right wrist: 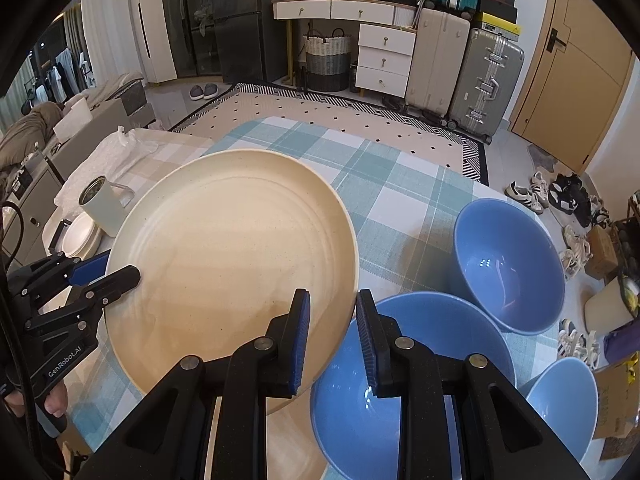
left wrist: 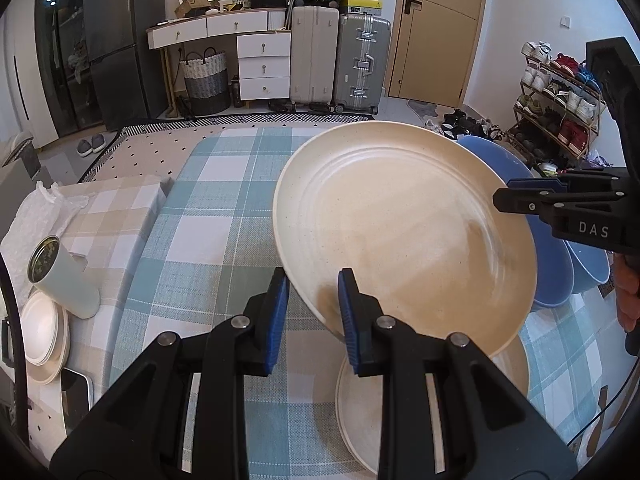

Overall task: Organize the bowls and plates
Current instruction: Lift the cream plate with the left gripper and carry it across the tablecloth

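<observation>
While both jaws pinch opposite rims, the cream plate (left wrist: 404, 232) hangs tilted between left gripper (left wrist: 314, 316) and right gripper (right wrist: 333, 336), above a second plate (left wrist: 360, 408) on the desk (left wrist: 208, 216).

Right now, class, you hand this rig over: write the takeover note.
Left gripper and right gripper: each shut on the rim of the cream plate, opposite sides, tilted in the air.
A second plate lies under it on the checked cloth; three blue bowls stand unstacked at the right.
Done: bowls untouched, plates not yet together.
Left: stack the plates, probably nest the bowls.
</observation>
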Available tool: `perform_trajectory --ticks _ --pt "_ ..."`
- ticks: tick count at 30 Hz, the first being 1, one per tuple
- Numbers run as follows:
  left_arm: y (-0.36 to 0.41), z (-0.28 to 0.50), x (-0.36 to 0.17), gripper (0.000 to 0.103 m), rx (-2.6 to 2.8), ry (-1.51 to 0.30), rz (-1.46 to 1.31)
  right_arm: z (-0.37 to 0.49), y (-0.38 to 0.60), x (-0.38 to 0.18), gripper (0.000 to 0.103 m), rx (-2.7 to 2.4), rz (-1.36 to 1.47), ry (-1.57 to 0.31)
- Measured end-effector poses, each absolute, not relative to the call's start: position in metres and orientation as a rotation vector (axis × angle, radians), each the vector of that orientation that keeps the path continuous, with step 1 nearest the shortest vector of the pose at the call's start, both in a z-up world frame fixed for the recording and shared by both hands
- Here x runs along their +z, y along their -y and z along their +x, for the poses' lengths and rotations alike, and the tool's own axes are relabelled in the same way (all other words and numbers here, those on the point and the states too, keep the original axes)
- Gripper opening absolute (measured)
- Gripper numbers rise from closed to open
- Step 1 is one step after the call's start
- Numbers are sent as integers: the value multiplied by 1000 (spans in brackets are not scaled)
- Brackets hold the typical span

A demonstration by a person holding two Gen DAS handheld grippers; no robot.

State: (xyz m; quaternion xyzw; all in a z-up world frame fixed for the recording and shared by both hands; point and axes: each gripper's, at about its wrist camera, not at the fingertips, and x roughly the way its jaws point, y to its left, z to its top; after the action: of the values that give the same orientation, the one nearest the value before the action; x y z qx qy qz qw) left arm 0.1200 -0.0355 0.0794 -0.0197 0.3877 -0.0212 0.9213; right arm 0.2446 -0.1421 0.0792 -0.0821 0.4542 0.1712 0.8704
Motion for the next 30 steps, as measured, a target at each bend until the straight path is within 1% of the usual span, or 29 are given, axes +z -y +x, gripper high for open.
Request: perform_trajectory --ticks 30 --pt "54 56 87 22 -77 -771 -3 175 161 77 24 347 -102 -883"
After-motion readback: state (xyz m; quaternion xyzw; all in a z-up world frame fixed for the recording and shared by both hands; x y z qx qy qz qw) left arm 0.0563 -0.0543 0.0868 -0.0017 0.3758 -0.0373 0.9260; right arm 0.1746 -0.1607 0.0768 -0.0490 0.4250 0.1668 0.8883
